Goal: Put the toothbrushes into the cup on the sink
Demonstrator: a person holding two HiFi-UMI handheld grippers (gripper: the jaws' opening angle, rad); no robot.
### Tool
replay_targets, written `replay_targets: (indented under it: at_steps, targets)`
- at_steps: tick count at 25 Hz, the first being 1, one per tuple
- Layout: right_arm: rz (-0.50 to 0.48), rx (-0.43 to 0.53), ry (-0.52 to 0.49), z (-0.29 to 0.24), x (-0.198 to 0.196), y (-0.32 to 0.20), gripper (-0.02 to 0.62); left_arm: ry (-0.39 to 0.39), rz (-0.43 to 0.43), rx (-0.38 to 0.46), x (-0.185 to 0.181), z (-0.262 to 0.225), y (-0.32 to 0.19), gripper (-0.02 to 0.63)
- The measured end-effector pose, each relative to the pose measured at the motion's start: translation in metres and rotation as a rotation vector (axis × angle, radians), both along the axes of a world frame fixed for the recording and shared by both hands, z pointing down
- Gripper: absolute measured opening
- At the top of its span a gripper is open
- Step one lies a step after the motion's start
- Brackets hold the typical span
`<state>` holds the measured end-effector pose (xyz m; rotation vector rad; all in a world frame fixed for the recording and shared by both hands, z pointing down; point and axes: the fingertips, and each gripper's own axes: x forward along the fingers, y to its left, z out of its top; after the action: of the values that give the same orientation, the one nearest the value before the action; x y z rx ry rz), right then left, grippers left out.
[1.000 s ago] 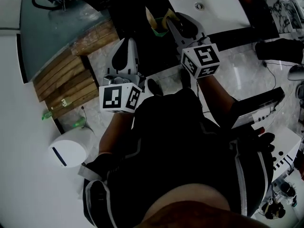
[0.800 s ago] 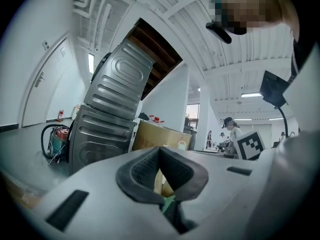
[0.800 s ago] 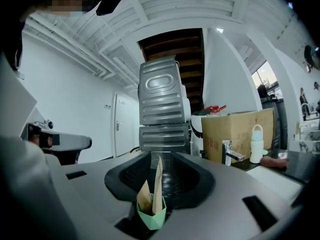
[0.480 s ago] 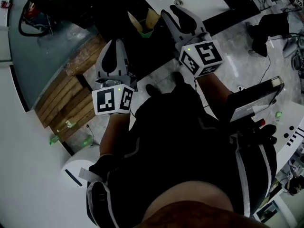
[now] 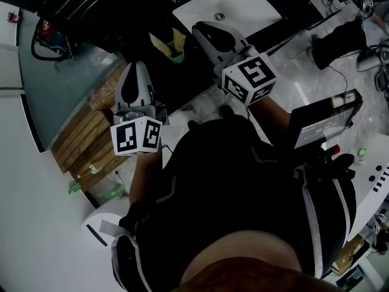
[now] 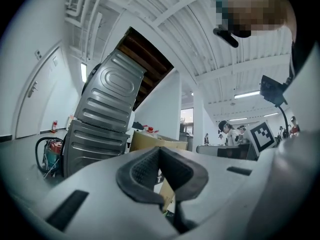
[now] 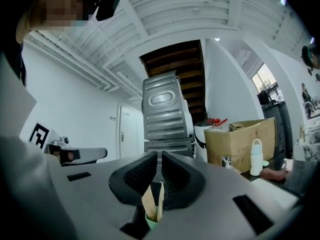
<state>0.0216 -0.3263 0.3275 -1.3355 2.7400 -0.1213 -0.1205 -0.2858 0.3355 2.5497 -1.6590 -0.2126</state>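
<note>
While pointing toward sink (image 5: 243, 5), holds left gripper (image 5: 135, 67) shut and empty, right gripper (image 5: 203, 30) a slit apart, gripping nothing. Finds toothbrushes (image 5: 178, 39) upright, slightly splayed, already in green cup (image 5: 175, 56) beside sink. Places cup just left of right tips, ahead-right of left; right nearer.

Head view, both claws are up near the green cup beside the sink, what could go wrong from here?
The right claw sits close beside the green cup, whose tan sticks lean out over its rim; a sideways swing could tip it.
The left claw is shut and empty, so it would push rather than grasp anything it meets.
The counter around the cup is very dark, so anything lying there is hard to spot.
</note>
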Motion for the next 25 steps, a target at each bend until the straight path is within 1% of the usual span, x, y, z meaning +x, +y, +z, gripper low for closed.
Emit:
replay_targets:
  at_steps: [2, 7, 13, 17, 21, 25]
  targets:
    - [-0.028, 0.006, 0.014, 0.000, -0.002, 0.004, 0.044, 0.000, -0.007, 0.008, 0.003, -0.003, 0.003, 0.006]
    - [-0.060, 0.013, 0.050, -0.001, -0.002, 0.013, 0.040, -0.018, -0.033, 0.012, 0.008, -0.006, 0.010, 0.006]
    - [-0.068, 0.029, 0.048, -0.005, 0.007, 0.014, 0.023, -0.012, -0.078, 0.012, 0.014, -0.009, 0.019, 0.006]
    - [-0.081, 0.036, 0.043, -0.006, 0.005, 0.016, 0.023, -0.024, -0.086, 0.013, 0.016, -0.009, 0.023, 0.006]
    - [-0.078, 0.032, 0.045, -0.003, 0.006, 0.021, 0.023, -0.011, -0.093, 0.018, 0.015, -0.009, 0.028, 0.006]
    - [-0.077, 0.033, 0.037, -0.007, 0.012, 0.020, 0.023, -0.017, -0.081, 0.020, 0.024, -0.013, 0.027, 0.006]
